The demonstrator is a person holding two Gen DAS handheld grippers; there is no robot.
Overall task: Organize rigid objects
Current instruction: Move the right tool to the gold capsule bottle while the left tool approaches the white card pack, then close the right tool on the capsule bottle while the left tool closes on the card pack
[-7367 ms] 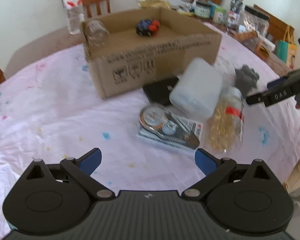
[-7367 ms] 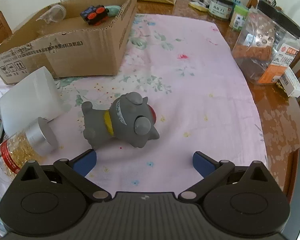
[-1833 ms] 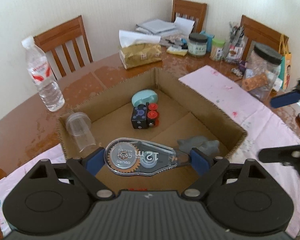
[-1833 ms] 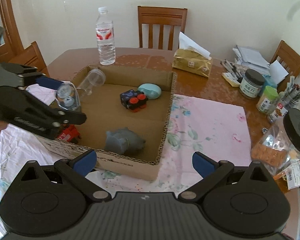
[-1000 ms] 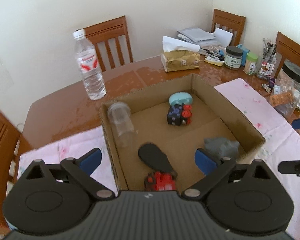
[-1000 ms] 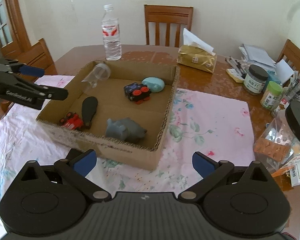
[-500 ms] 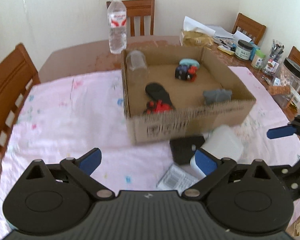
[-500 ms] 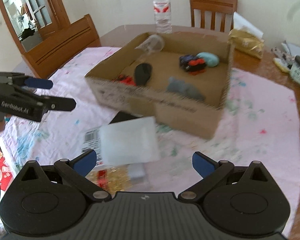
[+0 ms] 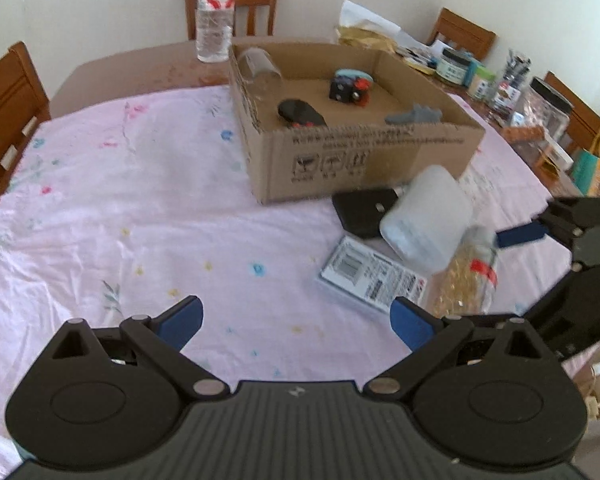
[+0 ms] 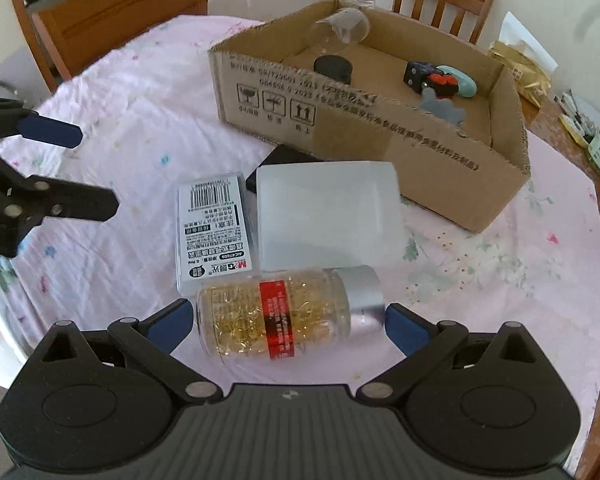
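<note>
Right claw, spread and empty, now brackets the clear silver-capped bottle of gold capsules lying low-centre on the counter, having dropped from above the brown cardboard box; left claw spread, unloaded; bottle next.

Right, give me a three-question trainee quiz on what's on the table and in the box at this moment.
1. True or false: the right gripper is shut on the gold capsule bottle.
2. Which lies inside the cardboard box? A) the barcoded packet B) the grey toy C) the white plastic container
3. Fill in: the capsule bottle lies on its ____, silver cap toward the right finger.

Key:
1. False: the jaws stand open, one finger off each end of the bottle.
2. B.
3. Side.
</note>
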